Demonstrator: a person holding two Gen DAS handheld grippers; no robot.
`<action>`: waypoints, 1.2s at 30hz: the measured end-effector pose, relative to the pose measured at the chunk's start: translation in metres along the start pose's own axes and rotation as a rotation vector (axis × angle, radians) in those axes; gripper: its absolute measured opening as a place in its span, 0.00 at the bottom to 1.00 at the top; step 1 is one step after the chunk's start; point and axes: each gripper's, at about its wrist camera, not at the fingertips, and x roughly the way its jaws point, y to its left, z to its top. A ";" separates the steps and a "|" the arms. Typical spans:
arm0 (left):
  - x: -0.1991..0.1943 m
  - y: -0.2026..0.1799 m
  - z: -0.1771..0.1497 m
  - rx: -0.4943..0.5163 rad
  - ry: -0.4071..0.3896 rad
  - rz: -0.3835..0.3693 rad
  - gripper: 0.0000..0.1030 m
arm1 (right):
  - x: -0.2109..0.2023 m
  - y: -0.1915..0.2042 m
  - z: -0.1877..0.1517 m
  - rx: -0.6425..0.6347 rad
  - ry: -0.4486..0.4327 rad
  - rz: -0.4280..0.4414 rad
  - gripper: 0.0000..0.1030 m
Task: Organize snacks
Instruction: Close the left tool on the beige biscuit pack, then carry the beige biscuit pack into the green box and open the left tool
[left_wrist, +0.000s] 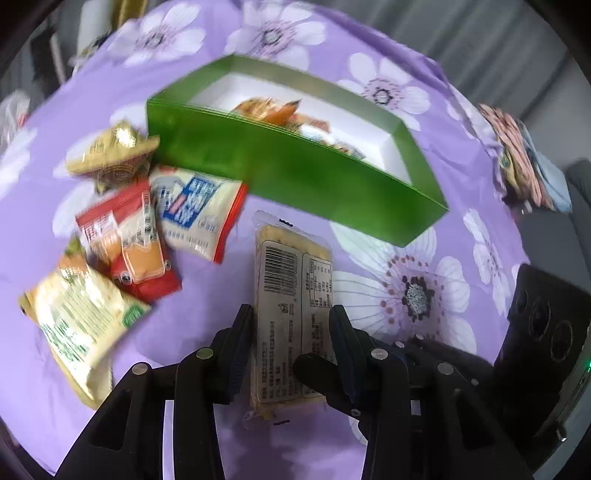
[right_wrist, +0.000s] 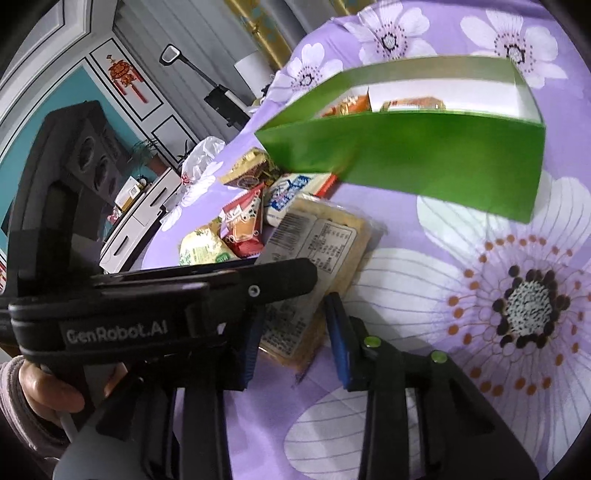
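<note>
Left hand-held gripper (left_wrist: 291, 314) clamps cracker packet (left_wrist: 291, 280), hand (right_wrist: 40, 387) right-view only

A soft purple cloth (left_wrist: 207, 55) printed with pale flowers covers the surface, matt and lightly creased. The green box (left_wrist: 295, 177) looks like glossy card outside, with a plain white matt lining. A flat cracker packet (left_wrist: 291, 295) is wrapped in clear, shiny plastic film. A gold packet (left_wrist: 110, 155) has a metallic foil sheen. The left gripper (left_wrist: 291, 314) is matt black plastic with ribbed blue pads (right_wrist: 338, 339).
</note>
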 end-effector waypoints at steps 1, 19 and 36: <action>0.000 -0.002 0.000 0.007 0.000 0.011 0.40 | 0.000 0.001 0.000 -0.004 0.000 -0.007 0.33; -0.016 -0.029 0.014 0.120 -0.123 -0.043 0.40 | -0.033 0.005 0.010 -0.020 -0.133 -0.101 0.26; -0.052 -0.051 0.075 0.214 -0.250 -0.122 0.40 | -0.067 0.020 0.067 -0.048 -0.299 -0.177 0.26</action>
